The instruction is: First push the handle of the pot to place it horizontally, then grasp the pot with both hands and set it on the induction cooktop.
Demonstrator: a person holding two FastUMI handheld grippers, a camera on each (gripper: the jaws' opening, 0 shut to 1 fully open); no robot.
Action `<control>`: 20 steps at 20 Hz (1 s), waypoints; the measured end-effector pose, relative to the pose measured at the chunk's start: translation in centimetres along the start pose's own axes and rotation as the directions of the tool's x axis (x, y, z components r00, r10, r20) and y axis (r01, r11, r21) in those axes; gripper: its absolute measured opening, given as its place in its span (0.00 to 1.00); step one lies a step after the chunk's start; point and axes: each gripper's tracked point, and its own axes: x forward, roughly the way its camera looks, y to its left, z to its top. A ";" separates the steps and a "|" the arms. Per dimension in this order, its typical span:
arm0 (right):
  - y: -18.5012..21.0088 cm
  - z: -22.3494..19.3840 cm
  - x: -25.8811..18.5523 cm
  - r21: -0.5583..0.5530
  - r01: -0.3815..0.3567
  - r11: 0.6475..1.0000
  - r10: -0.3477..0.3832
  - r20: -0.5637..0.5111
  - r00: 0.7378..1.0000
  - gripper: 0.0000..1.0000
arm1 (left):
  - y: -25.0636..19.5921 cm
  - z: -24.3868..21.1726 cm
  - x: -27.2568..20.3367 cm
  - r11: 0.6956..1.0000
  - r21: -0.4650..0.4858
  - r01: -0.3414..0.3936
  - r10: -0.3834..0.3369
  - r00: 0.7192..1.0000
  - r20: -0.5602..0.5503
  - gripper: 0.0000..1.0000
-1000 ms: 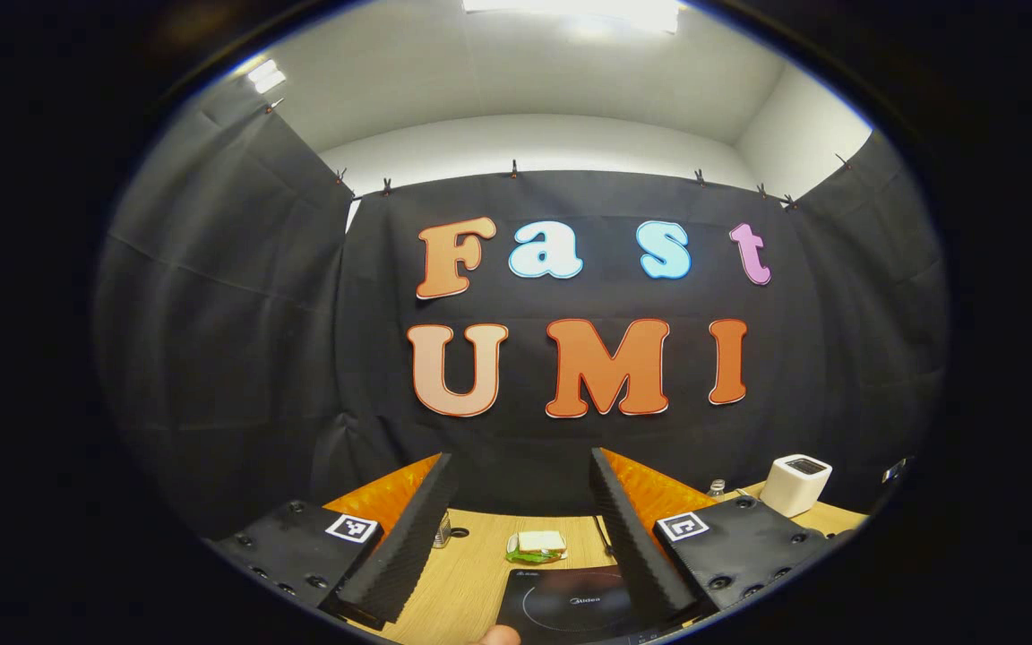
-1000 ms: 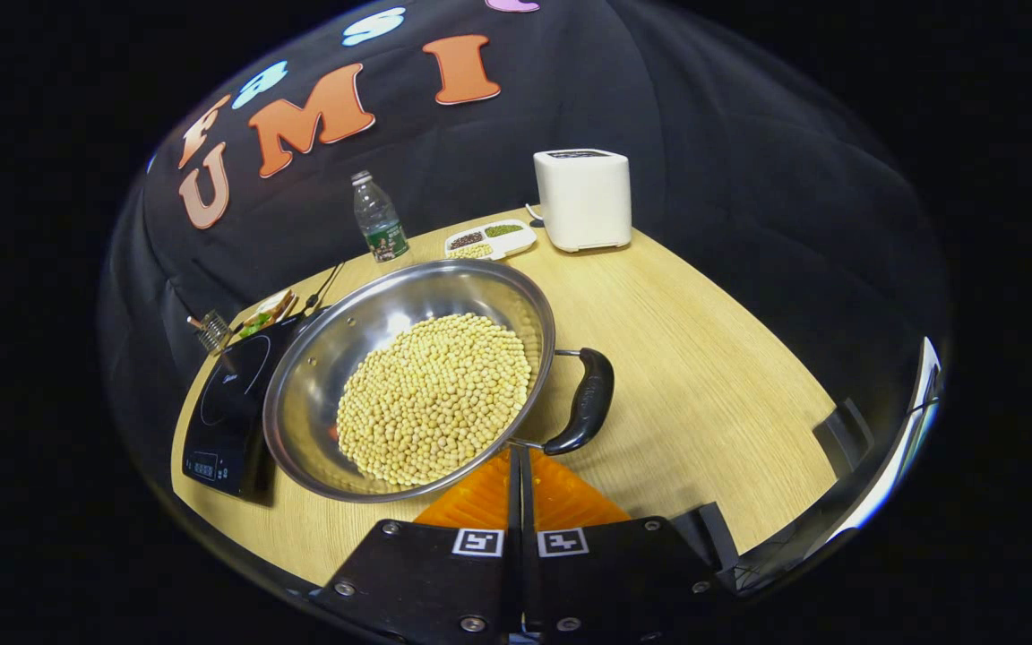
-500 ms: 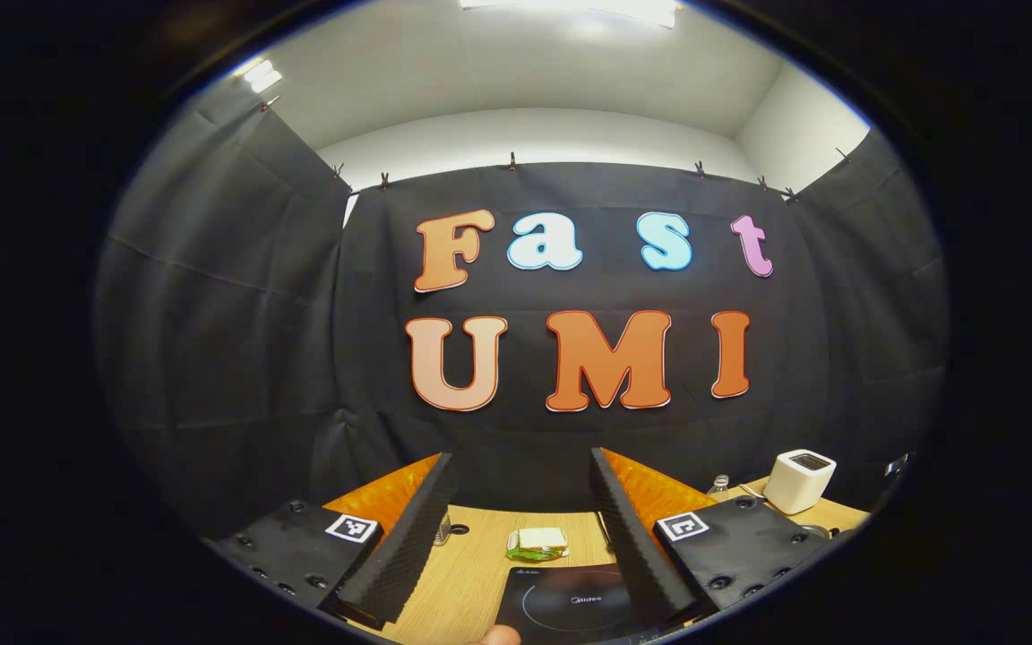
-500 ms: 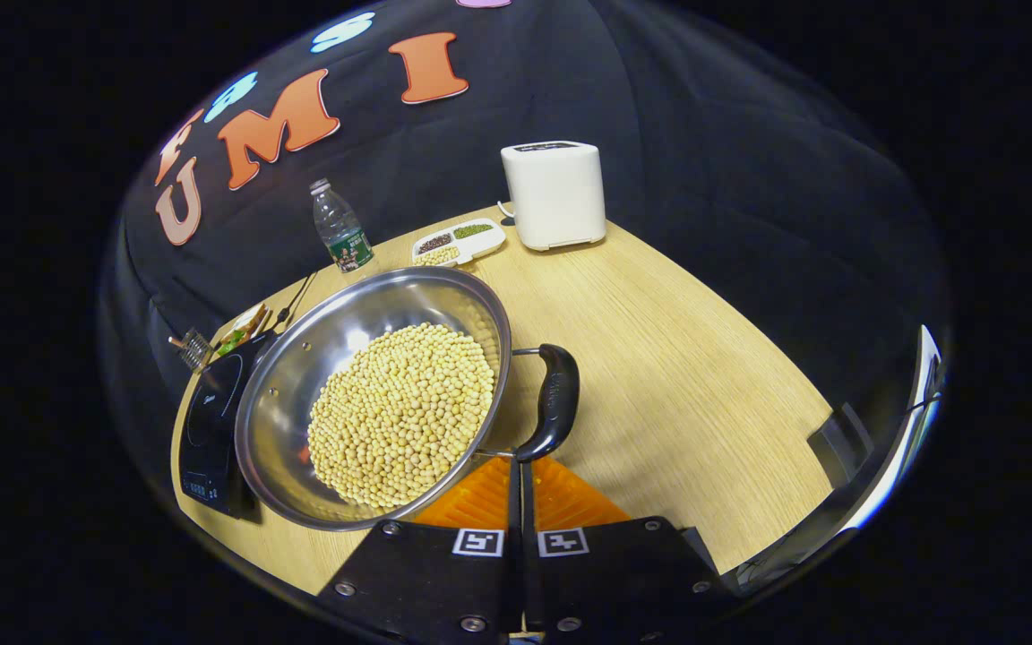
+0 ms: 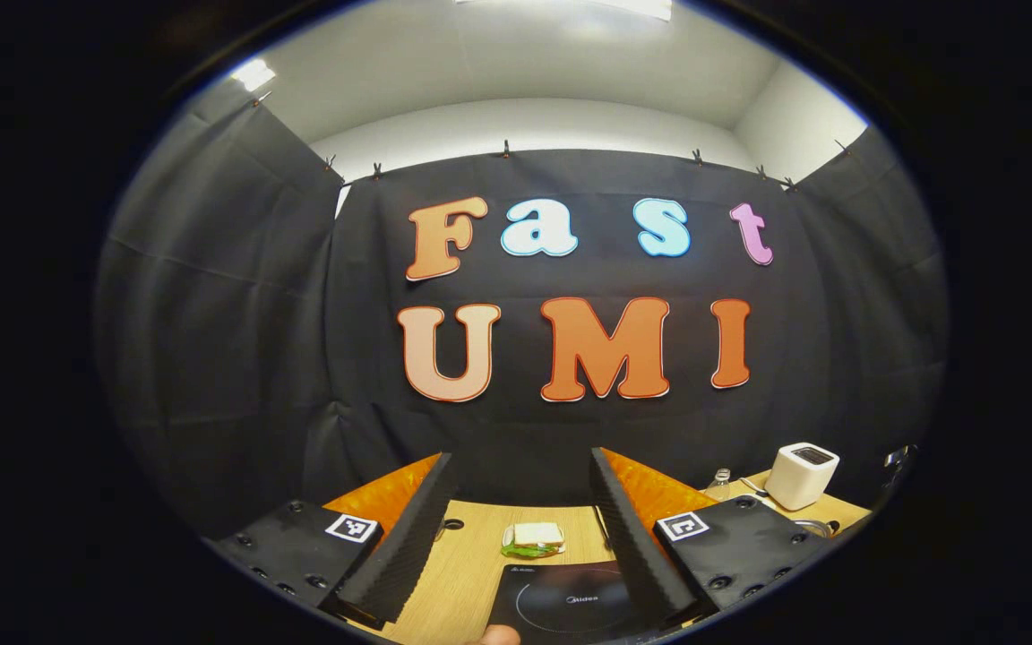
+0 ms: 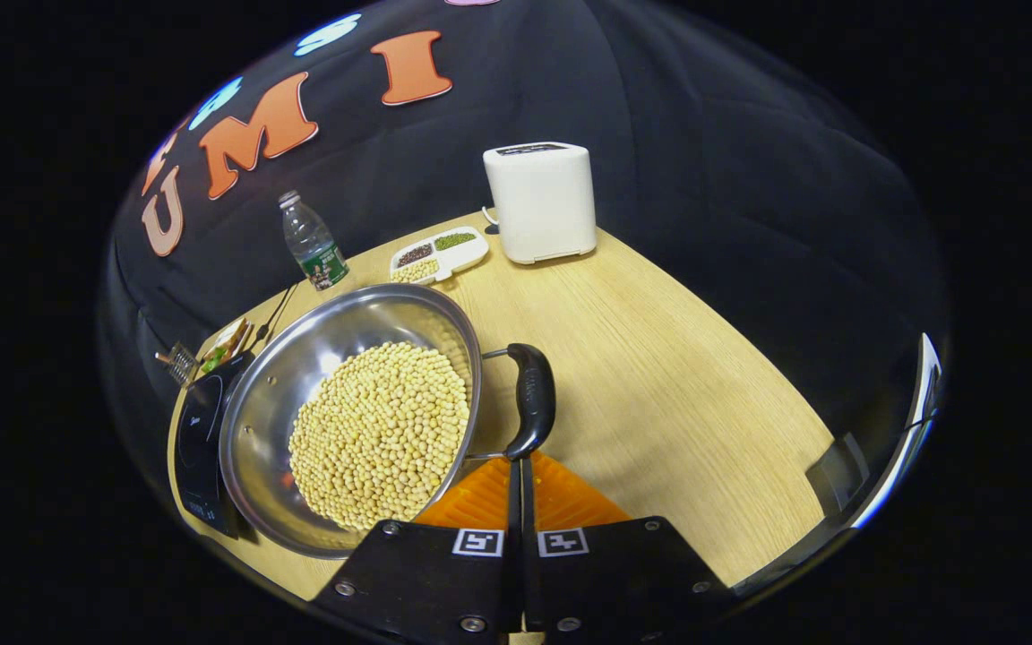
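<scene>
A steel pot point(image 6: 256, 421) full of pale soybeans point(image 6: 382, 430) sits on the wooden table point(image 6: 677, 394) in the right gripper view. Its black side handle point(image 6: 529, 399) sticks out on the right. My right gripper point(image 6: 516, 464) is shut with nothing between its fingers, and its tips are against the near end of that handle. The black induction cooktop point(image 6: 198, 439) lies just left of the pot, partly under its rim. In the left gripper view, my left gripper point(image 5: 520, 459) stands open and empty, above the cooktop point(image 5: 570, 600).
A white appliance point(image 6: 541, 202), a divided tray of beans point(image 6: 438, 253) and a water bottle point(image 6: 310, 242) stand along the table's back. A sandwich point(image 6: 225, 345) lies behind the cooktop. The same sandwich point(image 5: 534, 536) and appliance point(image 5: 801, 475) appear in the left gripper view.
In the right gripper view the pot and its handle have shifted left and nearer, the handle turning with the shut gripper at its end. The left gripper view has tipped slightly down.
</scene>
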 end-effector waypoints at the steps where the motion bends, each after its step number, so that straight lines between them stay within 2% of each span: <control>1: -0.1 0.2 0.3 0.001 0.005 1.000 -0.005 0.001 1.000 0.00 | -0.1 -0.1 0.3 1.000 0.001 0.001 -0.001 1.000 -0.002 0.99; 11: 0.1 3.1 3.6 0.016 0.020 1.000 -0.020 -0.008 1.000 0.00 | -2.0 -2.2 2.5 1.000 -0.007 0.027 -0.027 0.998 -0.049 0.99; 20: 0.2 4.7 5.3 0.019 0.023 1.000 -0.023 -0.020 1.000 0.00 | -4.2 -6.8 3.8 0.998 -0.024 0.055 -0.057 0.989 -0.135 0.99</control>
